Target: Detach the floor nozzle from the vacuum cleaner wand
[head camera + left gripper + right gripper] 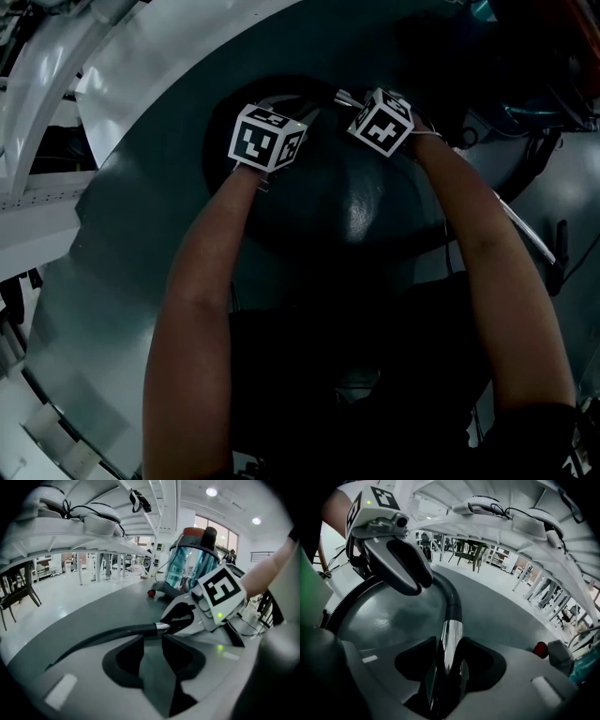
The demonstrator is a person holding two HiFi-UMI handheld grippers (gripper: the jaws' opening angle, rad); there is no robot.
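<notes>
Right gripper view: chrome wand (451, 637) between parted fingers (483, 660); head view: hidden.

The wand (451, 639) is shiny silver, its hose (453, 597) black, the marker cubes (268, 137) black-and-white, the button (540, 649) red.

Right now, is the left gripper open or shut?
Open. The left gripper has its fingers apart in its own view, grey table showing between; the wand crosses beyond their tips, ungripped.
</notes>
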